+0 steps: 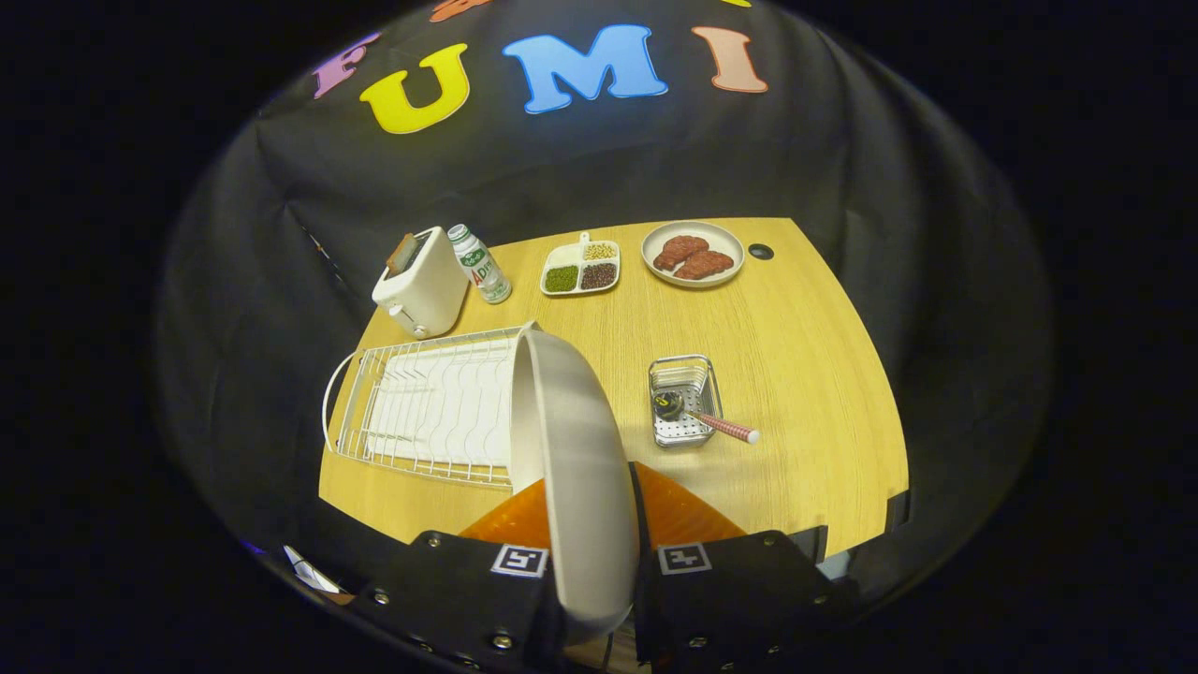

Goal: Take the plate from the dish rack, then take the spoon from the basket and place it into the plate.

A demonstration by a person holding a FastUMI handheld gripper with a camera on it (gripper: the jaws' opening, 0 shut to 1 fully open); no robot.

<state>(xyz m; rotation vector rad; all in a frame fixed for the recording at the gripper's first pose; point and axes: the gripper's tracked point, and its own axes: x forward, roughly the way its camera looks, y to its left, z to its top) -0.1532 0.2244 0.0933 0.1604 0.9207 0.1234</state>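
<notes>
One plate (pixel 576 468) stands edge-on between the fingers of the gripper (pixel 591 562), which is clenched on its rim, a finger pressing each face; it is lifted above the surface (pixel 796 337), its upper edge reaching ahead to the right end of the dish rack (pixel 421 407). Ahead and to the left of the fingers lies that rack, a white wire frame on a ribbed tray, with no other dish in it; beyond it stand a white toaster (pixel 421 279) and a small bottle (pixel 479 264); further right, well beyond the fingers, a divided dish of beans (pixel 581 267) and a plate of meat (pixel 693 255). Ahead and to the right sits the small metal basket (pixel 685 401), the spoon (pixel 716 423) lying in it with its handle sticking out over the right rim. By my judgement the step in hand is setting the plate down flat; tilt it level slowly, lower it onto bare surface right of the rack and short of the basket, and let go only once it rests, so that neither rack nor spoon handle is knocked.
</notes>
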